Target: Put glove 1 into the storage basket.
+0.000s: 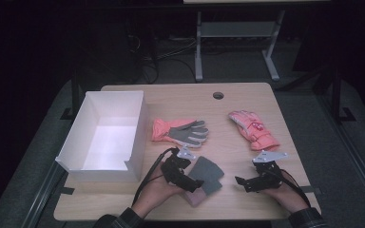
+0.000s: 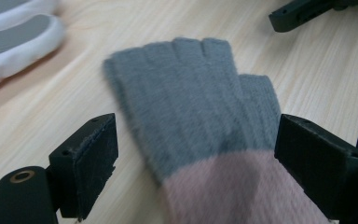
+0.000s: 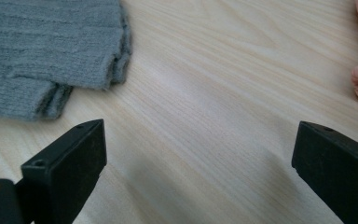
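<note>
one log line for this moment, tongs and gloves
left tongs: open, straddling grey knit glove | right tongs: open, over bare table | white box: left

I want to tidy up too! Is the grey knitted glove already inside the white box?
No, the grey knitted glove lies flat on the wooden table, right of the white box.

Two black two-jaw handheld grippers [image 1: 196,186] [image 1: 240,182] bear grey three-cornered plates [image 1: 187,153] and trailing black cables [image 1: 147,173]; dark plaid sleeves [image 1: 308,219].
</note>
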Tool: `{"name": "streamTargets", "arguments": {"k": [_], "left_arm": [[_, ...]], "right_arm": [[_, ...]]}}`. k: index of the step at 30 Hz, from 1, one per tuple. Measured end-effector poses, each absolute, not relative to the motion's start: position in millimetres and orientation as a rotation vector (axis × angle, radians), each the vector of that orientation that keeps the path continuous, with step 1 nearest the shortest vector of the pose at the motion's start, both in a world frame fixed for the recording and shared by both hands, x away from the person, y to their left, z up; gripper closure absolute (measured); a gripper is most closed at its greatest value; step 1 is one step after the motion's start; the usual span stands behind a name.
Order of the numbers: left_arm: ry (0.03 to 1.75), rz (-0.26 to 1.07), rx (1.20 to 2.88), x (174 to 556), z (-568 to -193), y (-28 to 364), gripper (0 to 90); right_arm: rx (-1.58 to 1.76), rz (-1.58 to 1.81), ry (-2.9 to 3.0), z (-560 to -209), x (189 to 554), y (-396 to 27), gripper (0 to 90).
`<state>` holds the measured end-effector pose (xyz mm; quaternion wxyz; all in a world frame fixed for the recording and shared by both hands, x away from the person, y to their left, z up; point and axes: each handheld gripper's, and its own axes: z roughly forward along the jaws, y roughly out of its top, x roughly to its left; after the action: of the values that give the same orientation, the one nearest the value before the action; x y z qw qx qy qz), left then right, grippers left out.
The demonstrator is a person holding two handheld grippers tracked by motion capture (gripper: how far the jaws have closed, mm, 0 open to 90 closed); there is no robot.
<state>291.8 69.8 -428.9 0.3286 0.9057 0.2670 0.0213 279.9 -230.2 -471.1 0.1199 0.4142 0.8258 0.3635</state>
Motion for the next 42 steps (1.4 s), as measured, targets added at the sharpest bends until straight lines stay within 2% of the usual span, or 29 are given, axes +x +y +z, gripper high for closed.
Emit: {"name": "streamTargets", "arguments": {"k": [8, 24, 30, 34, 40, 42], "left_arm": [[0.713, 0.109, 2.429, 295.3, -443.7, 51.9, 12.7], [0.724, 0.028, 2.440, 297.4, -457.0, 54.3, 13.1], [0.714, 0.042, 2.449, 295.1, -456.4, 53.8, 14.8], [0.683, 0.013, 2.450, 293.9, -454.0, 54.5, 27.5], [0.664, -0.120, 2.421, 295.2, -453.1, 54.6, 56.8], [0.653, -0.140, 2.423, 296.2, -452.8, 54.5, 61.7]], "right_arm": [[1.202, 1.067, 2.413, -471.3, 280.5, -230.0, 2.7], [1.187, 1.058, 2.399, -470.1, 280.0, -229.2, 2.8], [1.195, 1.058, 2.399, -468.9, 279.2, -228.9, 2.8], [1.184, 1.053, 2.405, -469.6, 279.6, -228.2, 2.8], [1.195, 1.054, 2.397, -468.7, 279.1, -229.0, 2.8], [1.184, 1.055, 2.399, -468.8, 278.9, -228.4, 2.8]]}}
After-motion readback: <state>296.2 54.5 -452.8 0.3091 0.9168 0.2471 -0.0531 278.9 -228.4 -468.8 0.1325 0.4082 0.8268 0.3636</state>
